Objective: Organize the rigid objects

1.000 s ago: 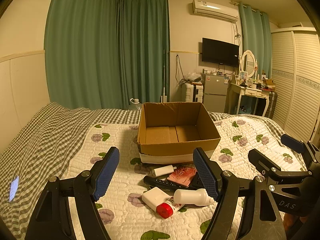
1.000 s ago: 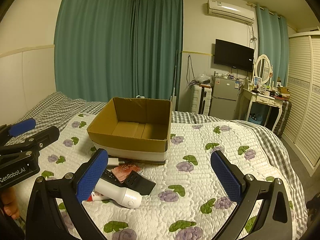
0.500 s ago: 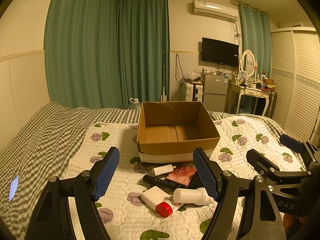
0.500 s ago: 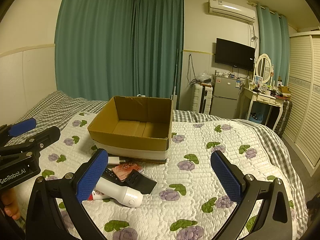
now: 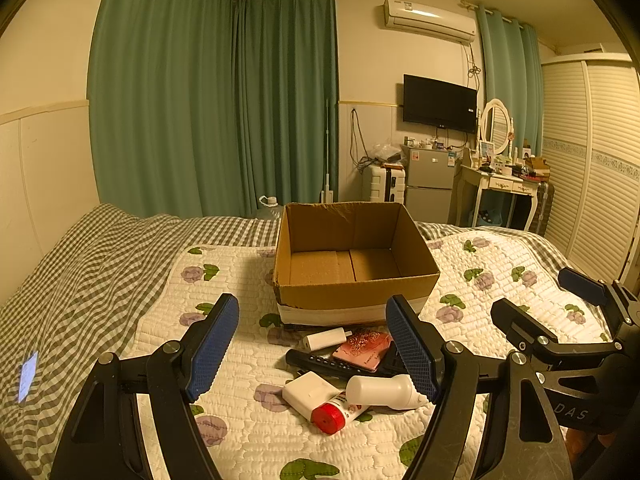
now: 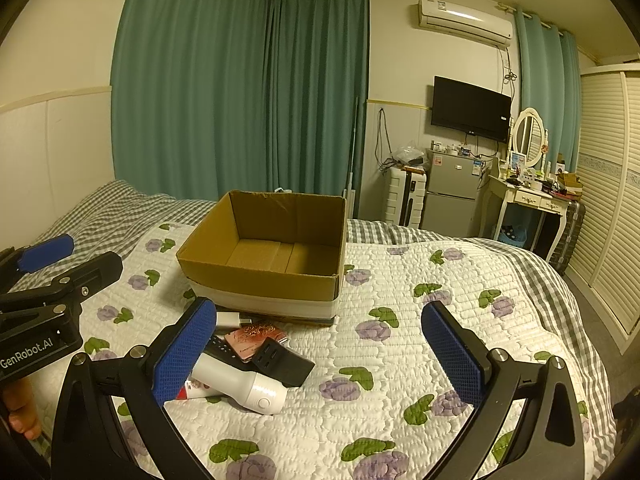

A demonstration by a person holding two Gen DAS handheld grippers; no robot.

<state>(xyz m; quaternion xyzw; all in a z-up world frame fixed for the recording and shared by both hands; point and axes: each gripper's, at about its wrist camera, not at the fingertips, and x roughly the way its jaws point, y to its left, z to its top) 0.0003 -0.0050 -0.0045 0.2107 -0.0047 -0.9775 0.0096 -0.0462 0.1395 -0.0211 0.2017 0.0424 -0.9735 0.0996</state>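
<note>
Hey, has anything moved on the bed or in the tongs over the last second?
Nothing visibly changed. Both tongs, left and right, stay open and empty, the box is still empty, and the pile in front of it lies untouched.

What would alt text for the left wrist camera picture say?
An open left gripper hovers over a pile of small items, including a white bottle and a red-capped tube, before an empty cardboard box on a flowered quilt. The open right gripper is alongside.
</note>
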